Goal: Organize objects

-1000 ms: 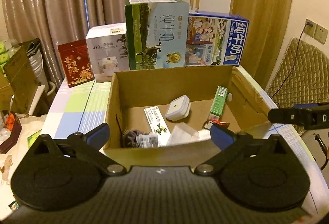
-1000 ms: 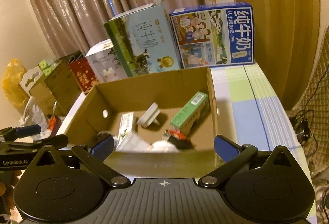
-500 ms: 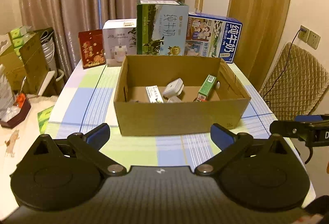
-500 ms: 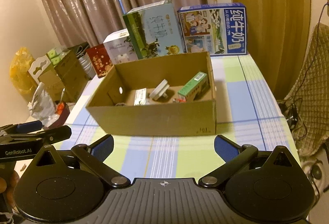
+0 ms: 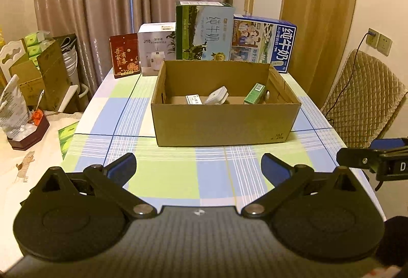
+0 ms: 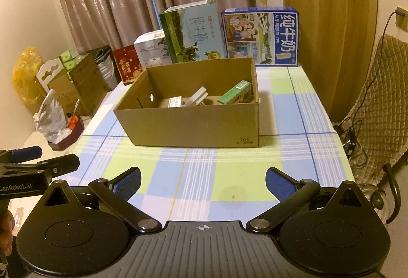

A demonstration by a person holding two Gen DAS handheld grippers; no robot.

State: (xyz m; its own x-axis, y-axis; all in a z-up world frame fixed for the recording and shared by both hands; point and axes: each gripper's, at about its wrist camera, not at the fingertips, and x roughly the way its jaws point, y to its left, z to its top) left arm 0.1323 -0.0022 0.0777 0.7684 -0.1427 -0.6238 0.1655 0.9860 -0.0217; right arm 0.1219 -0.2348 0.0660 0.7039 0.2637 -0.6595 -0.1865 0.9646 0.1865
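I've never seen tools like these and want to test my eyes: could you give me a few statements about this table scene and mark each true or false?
1. The open brown cardboard box stands on the checked blue-and-green tablecloth. True.
2. The left gripper holds the small green carton. False: its jaws are open and empty; the small green carton lies inside the box.
3. A white square gadget lies in the box, left of the green carton. True.
4. The blue milk carton box lies inside the cardboard box. False: it stands behind it, at the table's far end.
5. The right gripper is open, holding nothing. True.
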